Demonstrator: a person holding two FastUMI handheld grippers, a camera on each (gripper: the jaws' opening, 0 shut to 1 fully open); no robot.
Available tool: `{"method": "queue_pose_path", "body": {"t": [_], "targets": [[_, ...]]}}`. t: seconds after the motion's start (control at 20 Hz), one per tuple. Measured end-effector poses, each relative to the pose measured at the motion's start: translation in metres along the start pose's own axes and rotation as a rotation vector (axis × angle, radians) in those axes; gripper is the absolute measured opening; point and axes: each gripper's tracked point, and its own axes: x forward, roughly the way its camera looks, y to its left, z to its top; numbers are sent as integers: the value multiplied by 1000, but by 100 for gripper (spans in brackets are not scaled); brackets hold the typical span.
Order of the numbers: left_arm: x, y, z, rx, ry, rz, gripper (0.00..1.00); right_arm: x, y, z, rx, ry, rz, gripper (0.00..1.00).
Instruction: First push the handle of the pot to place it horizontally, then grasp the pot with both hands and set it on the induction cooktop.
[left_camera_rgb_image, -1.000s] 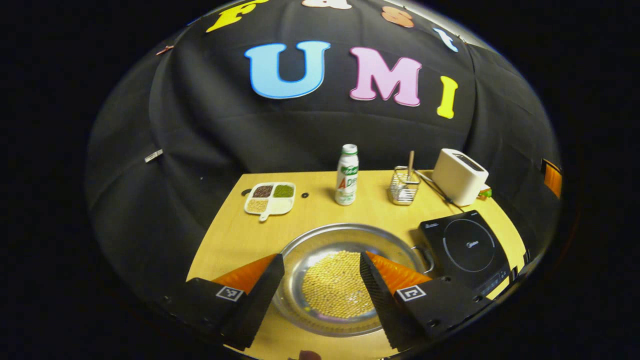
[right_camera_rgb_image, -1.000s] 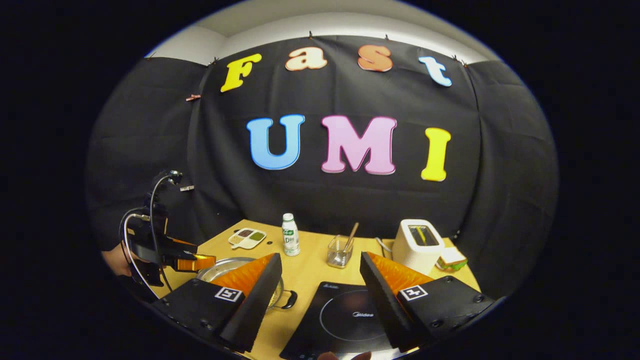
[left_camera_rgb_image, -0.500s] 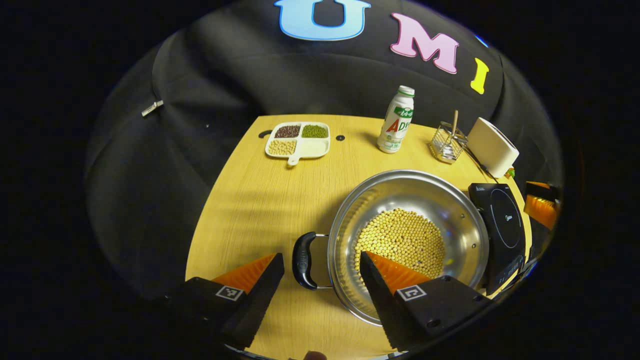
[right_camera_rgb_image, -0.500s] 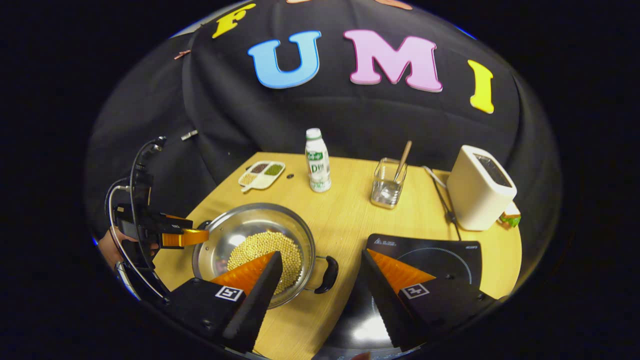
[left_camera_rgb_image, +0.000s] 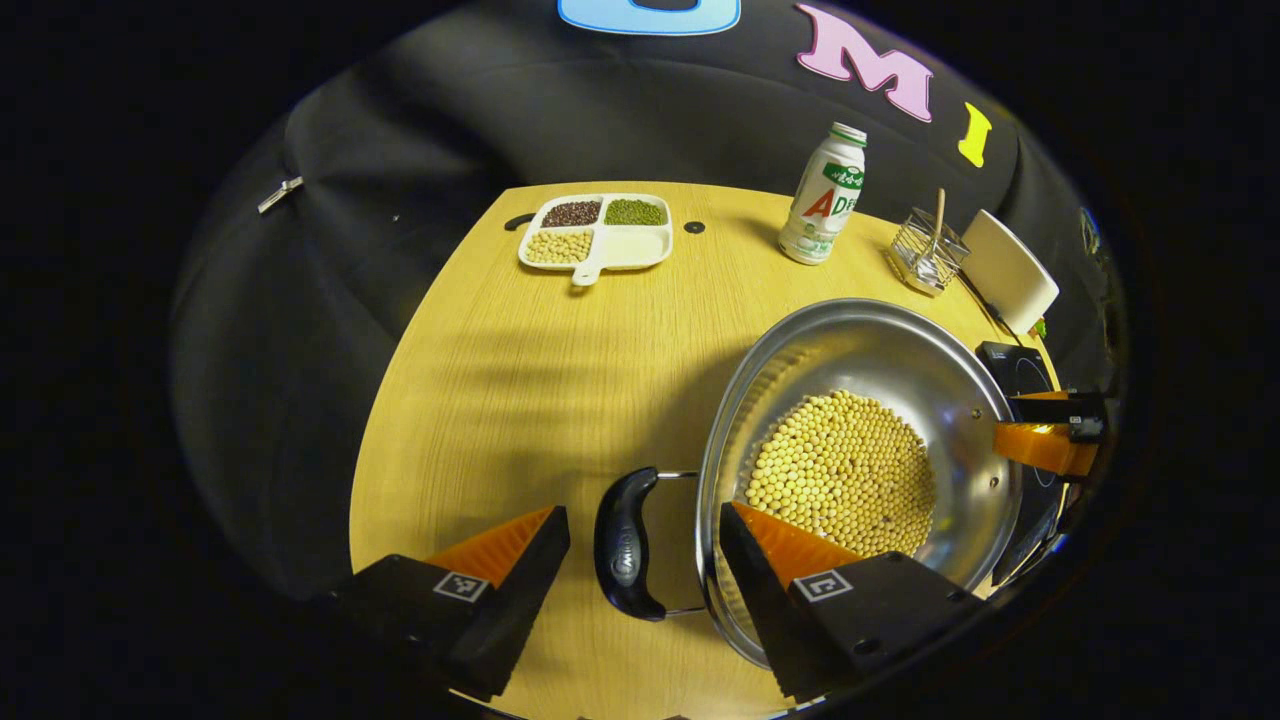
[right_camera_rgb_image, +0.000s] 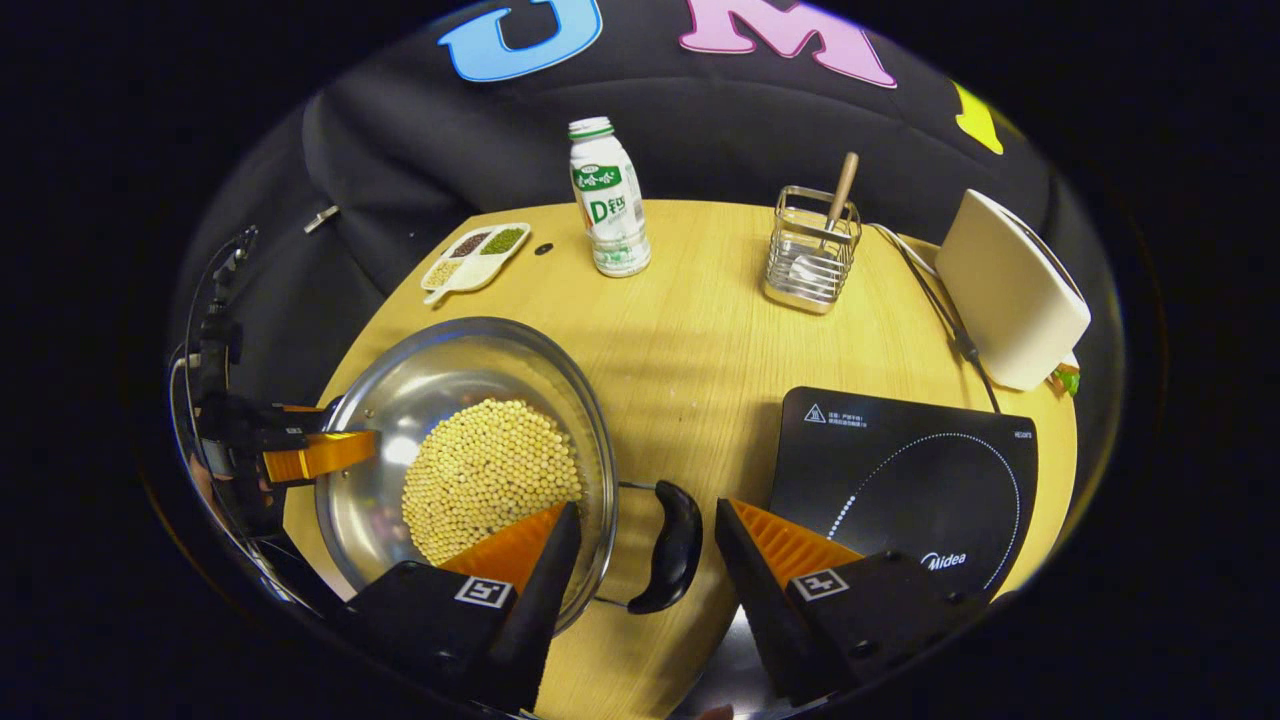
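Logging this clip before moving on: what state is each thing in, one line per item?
Pot: on the table, off the cooktop, holding yellow beans.
Left pot handle: between the left gripper's open fingers, ungrasped.
Right pot handle: between the right gripper's open fingers, ungrasped.
Induction cooktop: bare.
Bottle: upright, capped.
Toaster: upright, cord attached.
Wire holder: upright, utensil inside.
Divided dish: three compartments filled, one empty.

table (right_camera_rgb_image: 700, 330) wood | on it: pot (right_camera_rgb_image: 400, 400), cooktop (right_camera_rgb_image: 900, 470), bottle (right_camera_rgb_image: 607, 200), divided dish (right_camera_rgb_image: 475, 260), wire holder (right_camera_rgb_image: 810, 250), toaster (right_camera_rgb_image: 1010, 290)
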Motion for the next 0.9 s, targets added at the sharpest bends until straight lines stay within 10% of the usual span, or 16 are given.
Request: {"method": "queue_pose_path", "body": {"t": [0.6,0.9], "targets": [[4,-12,-6,-43,31,-36,60,12,-2,-20,28,50,-55,53],[-37,-20,-4,-34,26,-24,58,-24,-2,-14,47,65,-31,56]]}}
